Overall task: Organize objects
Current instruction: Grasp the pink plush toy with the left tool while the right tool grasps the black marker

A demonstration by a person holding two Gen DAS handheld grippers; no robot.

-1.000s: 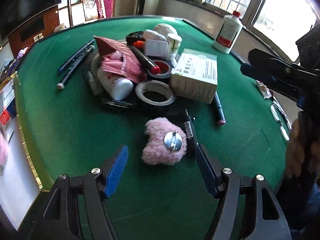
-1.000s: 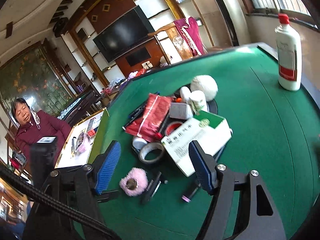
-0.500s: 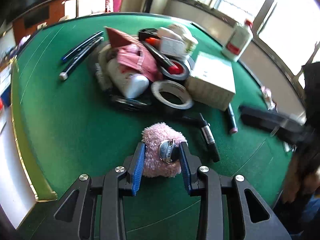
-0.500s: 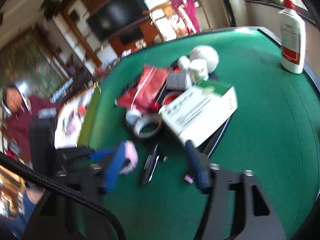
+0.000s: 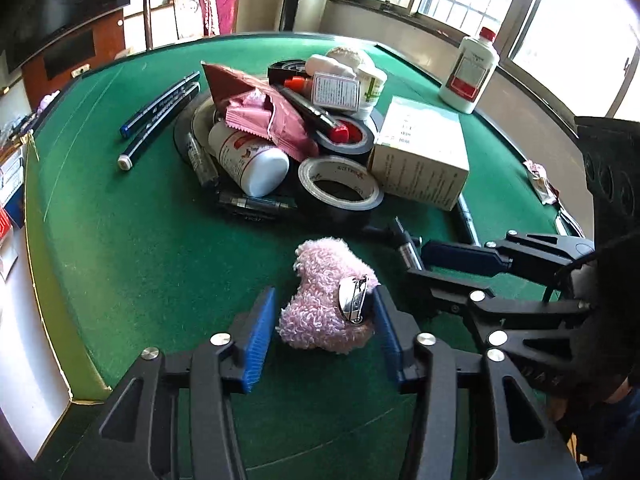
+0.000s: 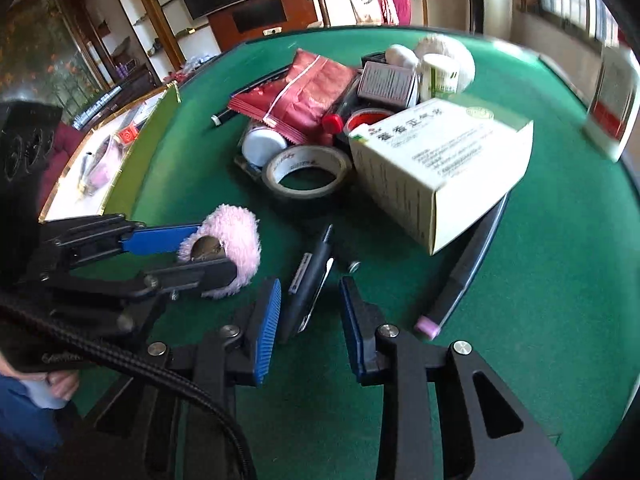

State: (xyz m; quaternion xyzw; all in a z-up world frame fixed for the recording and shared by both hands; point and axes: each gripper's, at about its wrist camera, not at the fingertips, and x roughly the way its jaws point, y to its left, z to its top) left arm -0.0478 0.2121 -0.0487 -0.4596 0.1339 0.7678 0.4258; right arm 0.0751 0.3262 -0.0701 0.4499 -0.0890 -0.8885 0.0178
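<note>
A: Left first. What have the left tongs (image 5: 325, 334) got?

B: The pink fluffy brooch (image 5: 328, 300), low on the green table (image 5: 120, 248) at six o'clock of the pile; the blue pads flank it, seemingly just touching rather than squeezing.

A: And the right tongs (image 6: 310, 320)?

B: Parted, straddling the black pen (image 6: 310, 280), gaps either side. Pickup step, I'd judge: next, both need to close firmly, then lift.
</note>
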